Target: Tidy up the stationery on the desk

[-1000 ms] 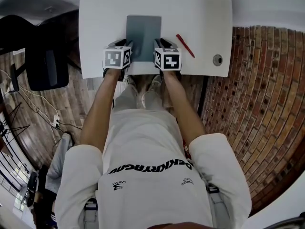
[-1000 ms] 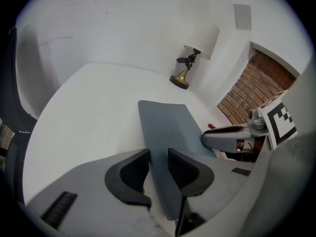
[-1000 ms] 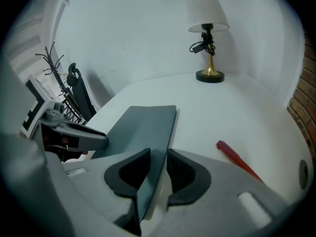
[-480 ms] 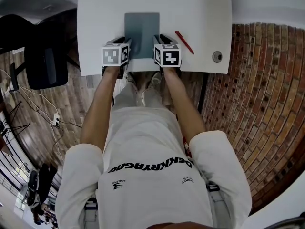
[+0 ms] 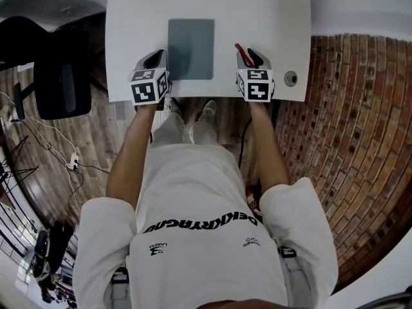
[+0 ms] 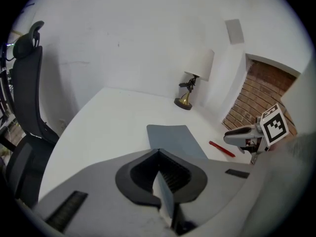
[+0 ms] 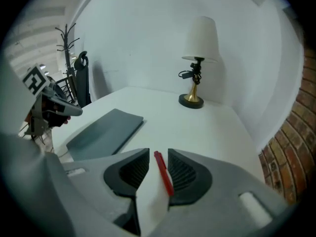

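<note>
The red pen (image 7: 163, 173) lies on the white desk (image 5: 129, 18) near its front-right part, right of the grey notebook (image 5: 191, 49) and well apart from it. It slants, with its far end pointing toward the notebook side. The right gripper (image 7: 158, 151) has its 2 jaws spread on either side of the pen. The pen runs up the gap between them, closer to the right-hand pad, and neither jaw clamps it. In the head view only the pen's far end shows beyond this gripper.

The notebook lies closed and flat in the middle of the desk, square to the front edge. The left gripper (image 6: 158, 151) sits just beside the notebook's left edge, near the desk's front. Its 2 jaw tips meet, with nothing held between them.

A round cable grommet (image 5: 291, 78) is set into the desk near the front-right corner, just right of the right gripper. At the back of the desk stands 1 table lamp (image 7: 200, 48) with a white shade and a brass base. A black office chair (image 5: 58, 82) stands off the desk's left side on the wooden floor (image 5: 96, 140), and a brick wall (image 5: 347, 140) runs along the right.
</note>
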`<state>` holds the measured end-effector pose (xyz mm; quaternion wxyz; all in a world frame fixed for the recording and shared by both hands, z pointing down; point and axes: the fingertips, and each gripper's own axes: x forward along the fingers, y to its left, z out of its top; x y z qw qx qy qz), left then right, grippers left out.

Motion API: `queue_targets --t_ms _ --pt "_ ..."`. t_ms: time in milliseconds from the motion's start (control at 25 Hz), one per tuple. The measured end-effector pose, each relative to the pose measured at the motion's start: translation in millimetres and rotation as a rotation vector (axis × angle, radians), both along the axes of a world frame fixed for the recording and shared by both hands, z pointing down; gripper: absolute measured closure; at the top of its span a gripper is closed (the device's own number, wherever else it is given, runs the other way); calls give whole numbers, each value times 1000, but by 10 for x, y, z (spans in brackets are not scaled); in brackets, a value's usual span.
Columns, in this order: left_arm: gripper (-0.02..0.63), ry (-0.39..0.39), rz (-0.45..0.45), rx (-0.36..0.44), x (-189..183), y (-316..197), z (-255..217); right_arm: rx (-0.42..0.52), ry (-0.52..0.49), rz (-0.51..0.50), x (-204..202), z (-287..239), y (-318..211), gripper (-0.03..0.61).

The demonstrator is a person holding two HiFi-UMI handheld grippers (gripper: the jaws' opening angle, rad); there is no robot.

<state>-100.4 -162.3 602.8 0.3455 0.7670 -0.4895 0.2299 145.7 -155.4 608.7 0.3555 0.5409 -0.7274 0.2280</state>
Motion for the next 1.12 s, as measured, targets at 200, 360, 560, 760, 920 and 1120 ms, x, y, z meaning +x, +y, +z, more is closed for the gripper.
queue_targets --t_ms 200,360,560,760,920,1120 --pt "615 -4 -34 59 -46 111 -161 -17 40 -109 159 97 21 460" --pt "615 0 -50 85 -51 216 -259 -69 62 -225 143 208 98 462" --pt "615 -18 -45 114 -29 343 -358 -145 88 -317 146 330 182 469" --pt "615 -32 -38 120 -17 465 -389 -206 106 -361 201 429 269 479" --pt "615 -42 -50 122 -62 522 -413 -236 106 -360 263 509 297 486" --pt "615 -47 -53 130 -83 555 -463 -272 107 -350 303 549 343 508"
